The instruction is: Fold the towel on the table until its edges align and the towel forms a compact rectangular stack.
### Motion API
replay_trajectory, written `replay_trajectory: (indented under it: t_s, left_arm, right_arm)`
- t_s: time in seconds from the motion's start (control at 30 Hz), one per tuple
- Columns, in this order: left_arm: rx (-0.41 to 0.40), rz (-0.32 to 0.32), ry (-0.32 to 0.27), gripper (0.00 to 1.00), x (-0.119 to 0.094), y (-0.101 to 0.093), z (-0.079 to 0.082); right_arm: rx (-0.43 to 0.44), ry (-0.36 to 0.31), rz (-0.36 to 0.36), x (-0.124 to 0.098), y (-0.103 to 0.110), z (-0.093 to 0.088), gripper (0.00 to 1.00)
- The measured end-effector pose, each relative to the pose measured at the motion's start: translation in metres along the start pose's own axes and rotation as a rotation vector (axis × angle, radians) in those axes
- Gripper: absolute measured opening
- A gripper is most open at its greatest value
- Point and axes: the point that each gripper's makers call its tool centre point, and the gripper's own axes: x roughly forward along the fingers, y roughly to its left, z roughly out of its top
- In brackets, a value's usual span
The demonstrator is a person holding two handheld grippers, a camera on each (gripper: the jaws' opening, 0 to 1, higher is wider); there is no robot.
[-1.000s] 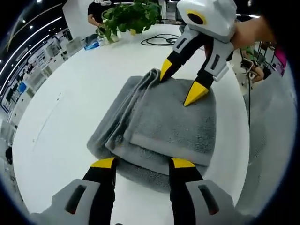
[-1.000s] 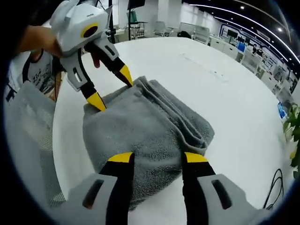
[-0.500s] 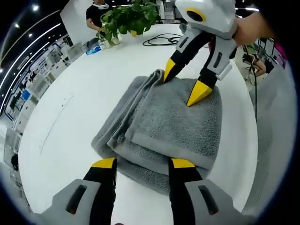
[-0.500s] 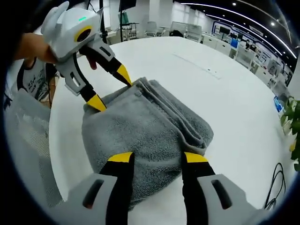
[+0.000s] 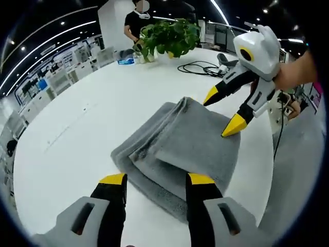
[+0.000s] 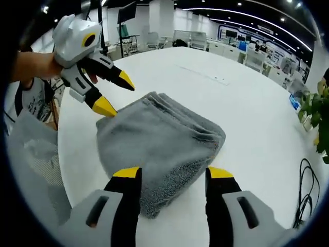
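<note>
Grey folded towel (image 5: 180, 146) on bare white table (image 5: 77, 134), both tools (image 5: 154, 180) (image 6: 172, 174) spread.

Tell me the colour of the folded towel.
Plain grey towel, no pattern; the right gripper view shows it best.

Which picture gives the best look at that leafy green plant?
The left gripper view: the plant stands whole at the table's far edge. The right gripper view catches just a few of its leaves at the picture's edge.
</note>
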Motion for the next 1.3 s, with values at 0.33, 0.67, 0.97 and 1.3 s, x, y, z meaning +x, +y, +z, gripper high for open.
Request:
replay_trajectory:
  t_s: [0.33, 0.67, 0.97, 1.3]
  left_arm:
    - [-0.047, -0.027, 0.021, 0.5, 0.004, -0.019, -0.013]
    - [-0.098, -0.016, 0.014, 0.52, 0.004, -0.022, -0.019]
    - [-0.143, 0.01, -0.038, 0.54, -0.008, -0.02, -0.007]
    - [-0.173, 0.092, -0.064, 0.56, -0.018, 0.001, -0.005]
  right_arm:
    - [0.054, 0.01, -0.001, 0.01, -0.007, -0.011, 0.51]
    - [0.069, 0.017, 0.021, 0.014, 0.003, -0.015, 0.43]
    - [0.071, 0.03, 0.023, 0.014, 0.007, -0.015, 0.42]
    - [0.078, 0.035, 0.027, 0.015, 0.007, -0.015, 0.43]
